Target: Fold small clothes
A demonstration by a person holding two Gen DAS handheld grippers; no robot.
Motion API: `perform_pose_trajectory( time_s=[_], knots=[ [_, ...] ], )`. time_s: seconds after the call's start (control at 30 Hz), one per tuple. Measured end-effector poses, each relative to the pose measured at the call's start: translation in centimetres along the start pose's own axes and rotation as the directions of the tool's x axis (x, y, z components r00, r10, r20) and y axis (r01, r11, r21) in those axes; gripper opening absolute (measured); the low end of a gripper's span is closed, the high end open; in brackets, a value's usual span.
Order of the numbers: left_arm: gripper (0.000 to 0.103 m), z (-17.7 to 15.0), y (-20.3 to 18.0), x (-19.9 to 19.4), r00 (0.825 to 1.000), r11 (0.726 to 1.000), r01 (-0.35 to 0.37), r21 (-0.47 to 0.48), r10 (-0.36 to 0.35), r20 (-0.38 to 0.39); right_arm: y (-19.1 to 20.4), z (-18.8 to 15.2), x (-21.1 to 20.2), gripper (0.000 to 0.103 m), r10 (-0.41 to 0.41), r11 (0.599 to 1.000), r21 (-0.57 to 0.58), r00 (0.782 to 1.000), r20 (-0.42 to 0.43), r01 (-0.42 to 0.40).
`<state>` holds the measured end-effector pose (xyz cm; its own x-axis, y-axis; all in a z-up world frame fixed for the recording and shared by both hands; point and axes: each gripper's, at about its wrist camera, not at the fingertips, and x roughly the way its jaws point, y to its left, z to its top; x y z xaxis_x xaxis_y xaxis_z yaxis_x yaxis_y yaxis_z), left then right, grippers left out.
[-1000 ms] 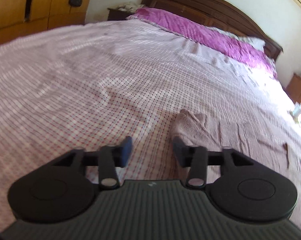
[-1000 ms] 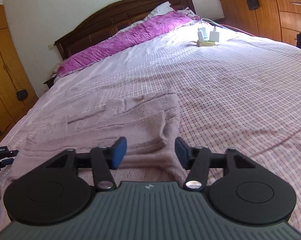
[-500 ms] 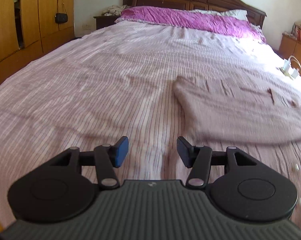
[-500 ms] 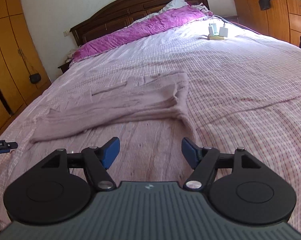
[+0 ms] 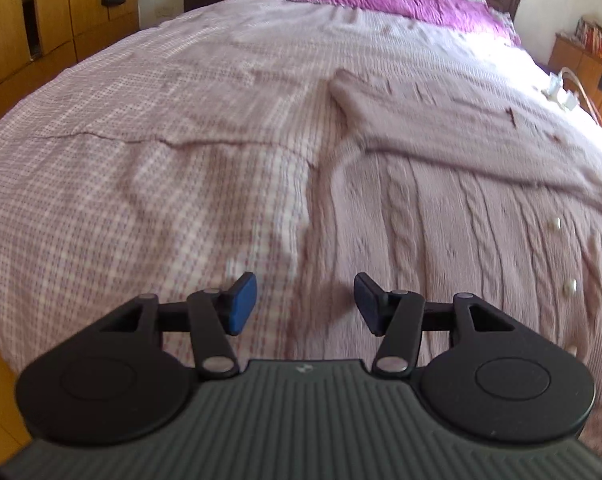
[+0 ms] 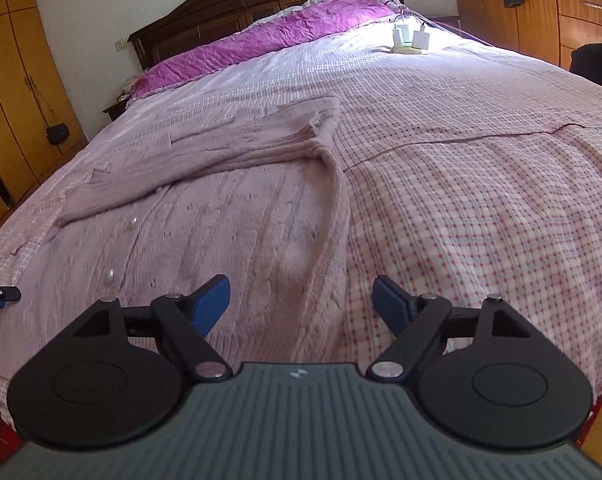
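My pink cable-knit cardigan (image 6: 229,216) lies flat on the bed (image 6: 481,184), spread over the checked bedspread with its hem toward me and its collar end toward the headboard (image 6: 261,8). Both sleeves already lie folded across the chest, one stacked on the other in a band (image 6: 237,144), which I judge keeps the loose parts inside the outline before the body is folded. Small pearl buttons (image 6: 109,276) run down the front, so the garment lies face up.

My left tongs (image 5: 304,304) hang just above the cardigan's left side edge near the hem, jaws apart and holding nothing; the checked bedspread shows under one pad and the knit under the other. My right tongs (image 6: 301,304) hover over the opposite side edge, spread wide and empty, with the ribbed border running between the blue pads (image 6: 211,300). I hold them at the two lower corners because, as I read it, the next fold lifts the hem up toward the sleeves, and a matched grip on each corner keeps the fold square.

The soft knit will likely sag and stretch if pinched at one layer only. White chargers (image 6: 411,38) sit far up the bed near the purple pillow cover (image 6: 269,46), well apart from the cardigan. A wardrobe (image 5: 61,12) stands to the left.
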<state>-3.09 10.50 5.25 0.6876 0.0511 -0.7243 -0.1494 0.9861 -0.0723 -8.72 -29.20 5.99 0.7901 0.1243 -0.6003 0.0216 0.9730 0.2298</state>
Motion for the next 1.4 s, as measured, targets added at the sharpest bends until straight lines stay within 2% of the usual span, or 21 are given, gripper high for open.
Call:
perform_pose_trajectory(
  time_s=[0.1,0.17,0.2,0.33,0.47,0.63,0.77,0.97,1.13,1.4],
  knots=[
    [0.057,-0.7,-0.6,-0.3,1.000,0.998,-0.002,0.058,0.002,0.003,-0.1,-0.7,-0.4,0.085,-0.013,1.000,-0.018,1.000,-0.010,0.012],
    [0.072,-0.9,-0.8,-0.5,1.000,0.997,-0.004,0.074,0.004,-0.002,0.0,-1.0,-0.6,0.085,-0.015,1.000,-0.027,1.000,-0.016,0.015],
    [0.073,-1.0,-0.8,-0.6,1.000,0.997,0.000,0.076,0.001,-0.004,0.0,-1.1,-0.7,0.085,-0.016,0.999,-0.030,1.000,-0.018,0.016],
    [0.073,-0.7,-0.7,-0.7,0.999,0.997,0.017,0.072,-0.014,-0.038,0.0,-1.1,-1.0,0.085,-0.008,1.000,-0.027,0.999,-0.049,0.007],
    [0.073,-0.3,-0.6,-1.1,0.999,0.997,-0.001,0.076,0.004,-0.037,-0.8,-0.2,-0.7,0.086,0.060,0.997,0.056,0.989,-0.133,-0.053],
    [0.073,-0.7,0.3,-1.3,0.997,0.997,0.045,0.069,-0.041,-0.058,-2.0,0.6,-0.9,0.086,0.129,0.983,0.155,0.975,-0.183,-0.101],
    [0.073,-1.7,1.5,-1.2,0.992,0.994,0.104,0.033,-0.102,-0.079,-1.6,0.7,-0.5,0.086,0.203,0.976,0.128,0.949,-0.241,-0.176],
    [0.073,-2.2,2.2,-1.8,0.983,0.986,0.166,0.014,-0.164,-0.084,-1.1,0.4,0.6,0.086,0.266,0.962,0.139,0.920,-0.287,-0.235],
    [0.073,-2.3,2.8,-1.6,0.991,0.994,0.114,0.003,-0.113,-0.073,-0.1,0.1,1.3,0.086,0.259,0.966,0.103,0.920,-0.296,-0.238],
    [0.074,-2.5,2.6,-1.4,0.988,0.992,0.120,0.022,-0.118,-0.096,-0.3,-0.7,1.4,0.086,0.275,0.961,0.079,0.921,-0.276,-0.264]
  ],
)
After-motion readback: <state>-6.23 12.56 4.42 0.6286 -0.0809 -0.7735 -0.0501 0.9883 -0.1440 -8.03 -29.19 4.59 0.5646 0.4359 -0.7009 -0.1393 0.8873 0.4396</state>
